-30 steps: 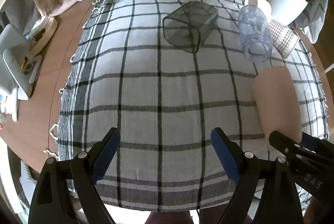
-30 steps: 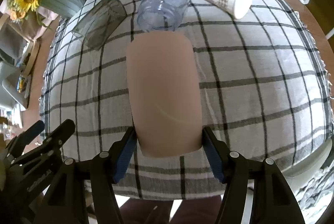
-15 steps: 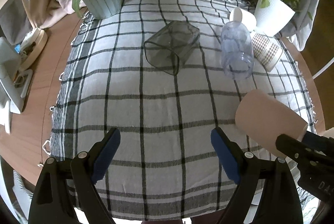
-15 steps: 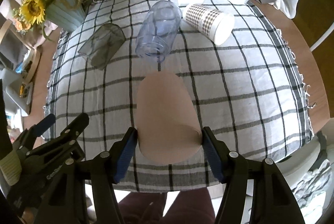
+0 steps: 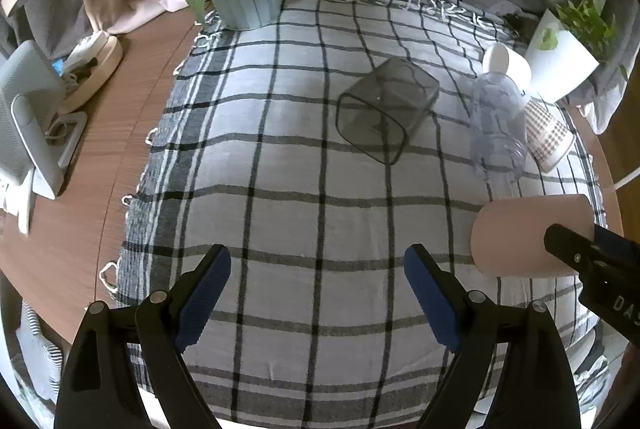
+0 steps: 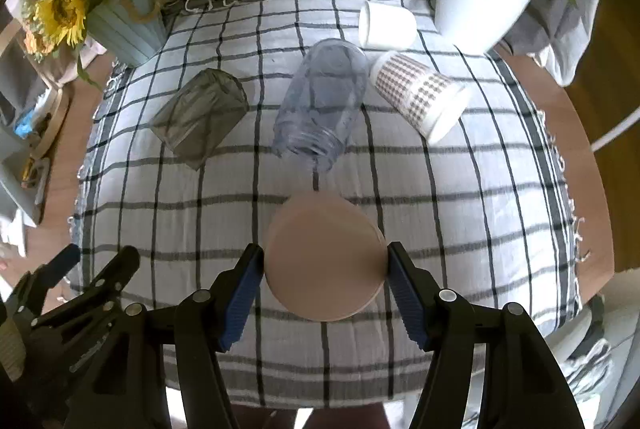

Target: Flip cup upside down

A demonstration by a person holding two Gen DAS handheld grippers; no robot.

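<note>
My right gripper (image 6: 325, 283) is shut on a pink cup (image 6: 324, 257), held above the checked cloth (image 6: 460, 205). In the right wrist view only the cup's flat round base faces the camera. In the left wrist view the pink cup (image 5: 520, 235) lies sideways in the air at the right, base toward the left, with the right gripper's black fingers (image 5: 588, 261) over it. My left gripper (image 5: 318, 297) is open and empty above the near part of the cloth.
On the cloth lie a smoky square glass (image 6: 200, 117), a clear plastic jar (image 6: 324, 109), a patterned paper cup (image 6: 420, 95) and a white cup (image 6: 386, 27). A sunflower vase (image 6: 120, 25) stands back left, a white plant pot (image 6: 476, 13) back right.
My right gripper has lifted the pink cup off the cloth and tipped it, so its base now faces the right wrist camera. My left gripper has risen, staying open.
</note>
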